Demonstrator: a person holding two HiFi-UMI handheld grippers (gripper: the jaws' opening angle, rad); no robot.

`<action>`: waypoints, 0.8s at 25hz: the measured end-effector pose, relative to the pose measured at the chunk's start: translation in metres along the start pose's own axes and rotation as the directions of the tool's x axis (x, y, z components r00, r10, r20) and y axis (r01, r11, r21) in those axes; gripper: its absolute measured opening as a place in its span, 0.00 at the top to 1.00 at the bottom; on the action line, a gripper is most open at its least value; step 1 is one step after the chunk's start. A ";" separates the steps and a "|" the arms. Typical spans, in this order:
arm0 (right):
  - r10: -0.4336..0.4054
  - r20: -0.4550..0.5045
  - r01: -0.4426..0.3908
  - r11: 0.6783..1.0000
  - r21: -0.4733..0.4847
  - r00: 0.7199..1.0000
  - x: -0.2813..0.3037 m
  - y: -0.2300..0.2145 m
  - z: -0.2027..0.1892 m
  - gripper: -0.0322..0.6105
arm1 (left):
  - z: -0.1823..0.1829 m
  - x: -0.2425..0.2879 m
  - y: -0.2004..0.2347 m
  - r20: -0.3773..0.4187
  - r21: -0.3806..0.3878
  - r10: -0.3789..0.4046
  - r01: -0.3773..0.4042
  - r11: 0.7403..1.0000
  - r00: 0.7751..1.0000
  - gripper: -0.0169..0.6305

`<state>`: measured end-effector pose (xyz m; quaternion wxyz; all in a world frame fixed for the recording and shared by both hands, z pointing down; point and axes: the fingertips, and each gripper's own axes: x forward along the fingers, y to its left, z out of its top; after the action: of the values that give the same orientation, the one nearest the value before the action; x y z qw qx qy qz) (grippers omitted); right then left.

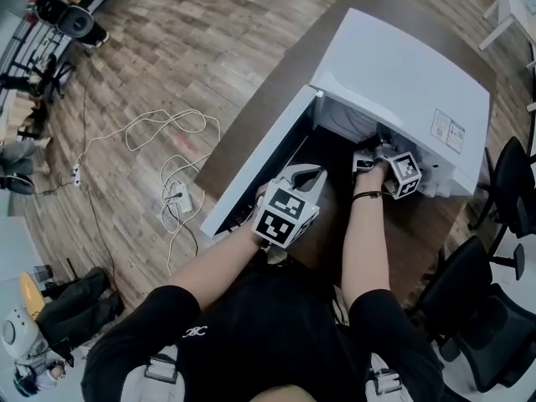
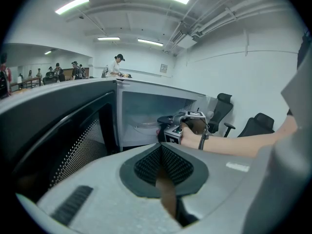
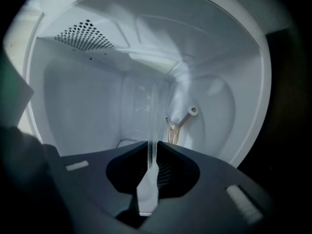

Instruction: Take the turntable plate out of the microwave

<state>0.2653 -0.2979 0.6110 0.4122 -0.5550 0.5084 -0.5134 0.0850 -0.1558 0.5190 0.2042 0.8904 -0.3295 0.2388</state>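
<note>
A white microwave stands on a brown table, its door swung open to the left. My right gripper reaches into the cavity. In the right gripper view the clear glass turntable plate shows edge-on as a thin line, and the right gripper is shut on its rim. Behind the plate, the drive hub shows on the cavity floor. My left gripper waits by the inside of the door, shut and empty. From there I see the right gripper at the cavity mouth.
Black office chairs crowd the table's right side. White cables and a power strip lie on the wood floor to the left. The open door fills the left of the left gripper view. People stand far back.
</note>
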 end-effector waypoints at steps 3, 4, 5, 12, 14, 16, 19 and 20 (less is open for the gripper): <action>0.021 0.001 -0.021 0.999 0.033 1.000 -0.003 0.000 -0.001 0.89 | 0.001 -0.002 0.000 0.001 0.003 -0.003 0.003 1.000 1.000 0.96; 0.028 0.002 -0.028 0.998 0.047 1.000 -0.005 0.002 -0.001 0.89 | 0.002 -0.002 0.000 0.002 0.005 -0.005 0.005 1.000 1.000 0.96; 0.037 0.004 -0.037 0.997 0.064 0.999 -0.006 0.004 -0.002 0.89 | 0.003 -0.003 0.000 0.003 0.007 -0.006 0.006 1.000 1.000 0.96; 0.133 -0.009 -0.132 0.988 0.078 0.991 -0.015 0.027 -0.008 0.89 | 0.010 -0.005 0.000 0.014 0.014 -0.019 0.019 1.000 1.000 0.96; 0.154 -0.010 -0.153 0.985 0.083 0.988 -0.018 0.038 -0.009 0.89 | 0.009 -0.006 -0.001 0.014 0.017 -0.022 0.021 1.000 1.000 0.96; 0.169 -0.007 -0.168 0.982 0.091 0.986 -0.023 0.045 -0.010 0.89 | 0.009 -0.009 -0.002 0.015 0.019 -0.026 0.026 0.999 1.000 0.96; 0.179 0.009 -0.179 0.976 0.122 0.984 -0.033 0.053 -0.015 0.88 | 0.010 -0.015 -0.002 0.023 0.024 -0.037 0.036 0.999 0.999 0.96; 0.182 0.015 -0.182 0.974 0.133 0.983 -0.037 0.054 -0.017 0.88 | 0.011 -0.018 -0.003 0.027 0.027 -0.041 0.040 0.999 0.999 0.96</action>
<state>0.2430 -0.2682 0.5548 0.4947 -0.4779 0.5208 -0.5057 0.0783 -0.1512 0.4995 0.1927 0.9027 -0.3109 0.2267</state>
